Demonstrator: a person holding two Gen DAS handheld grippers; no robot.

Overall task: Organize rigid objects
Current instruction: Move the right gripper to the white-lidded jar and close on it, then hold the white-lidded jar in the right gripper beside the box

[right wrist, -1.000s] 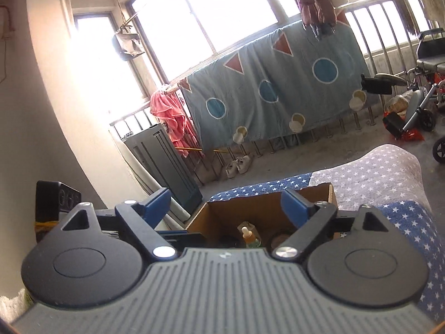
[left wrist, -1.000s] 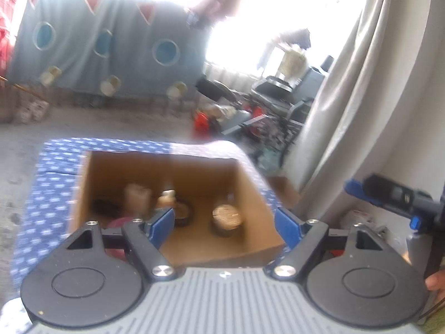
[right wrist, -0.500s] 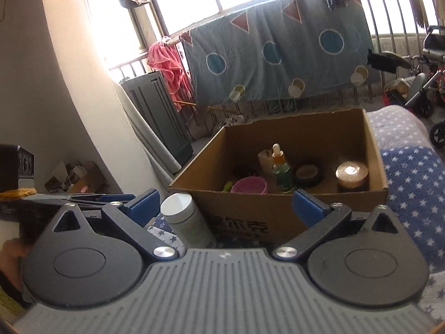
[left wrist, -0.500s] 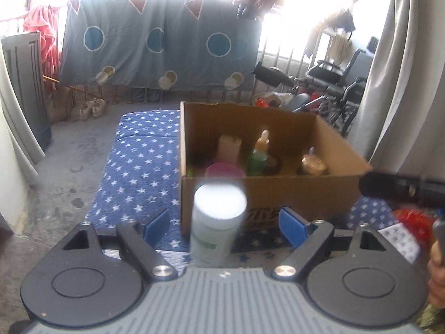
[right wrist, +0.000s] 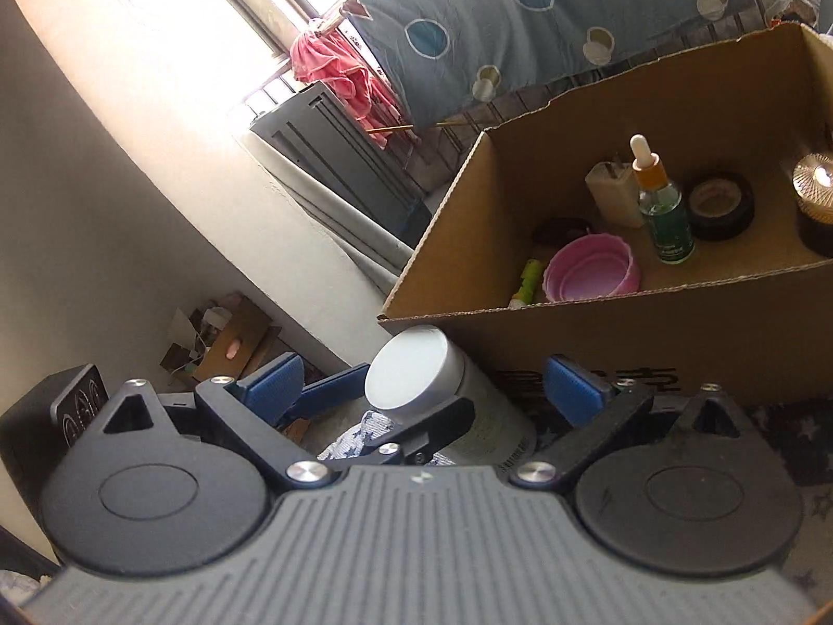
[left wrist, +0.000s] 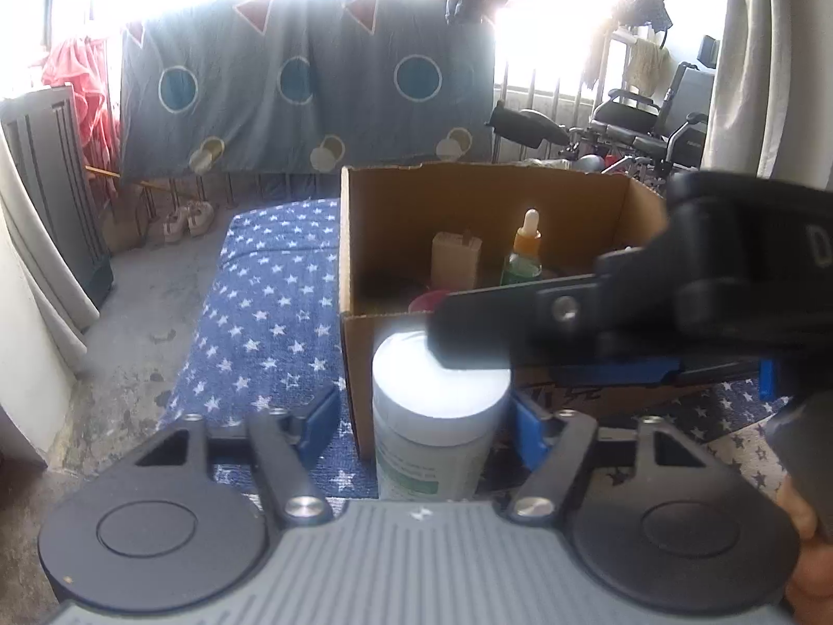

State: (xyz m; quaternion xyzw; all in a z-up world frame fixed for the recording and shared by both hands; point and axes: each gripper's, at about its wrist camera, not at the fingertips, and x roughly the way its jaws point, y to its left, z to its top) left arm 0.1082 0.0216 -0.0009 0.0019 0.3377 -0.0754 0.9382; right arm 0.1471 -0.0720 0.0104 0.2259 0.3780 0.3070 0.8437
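Note:
A white-lidded bottle [left wrist: 437, 416] stands on the star-patterned cloth just in front of the cardboard box [left wrist: 359, 239]. My left gripper [left wrist: 424, 419] is open, its blue pads on either side of the bottle, the right pad close to it. My right gripper [right wrist: 421, 385] is open too, with the same bottle [right wrist: 416, 375] between its fingers, and it reaches across the left wrist view [left wrist: 598, 323] over the lid. The box [right wrist: 651, 333] holds a dropper bottle [right wrist: 664, 208], a pink lid [right wrist: 591, 271], a tape roll [right wrist: 721, 205] and a cream block [right wrist: 611, 192].
The blue star cloth [left wrist: 260, 312] covers the surface left of the box. A bare concrete floor [left wrist: 130, 323] lies beyond its edge. A hanging blue sheet [left wrist: 307, 88] and a wheelchair [left wrist: 651, 130] stand behind. A wall and floor clutter [right wrist: 218, 338] lie at the left.
Both grippers have closed in on the white-lidded bottle in front of the box. The right gripper now crosses over the bottle's lid in the left wrist view.

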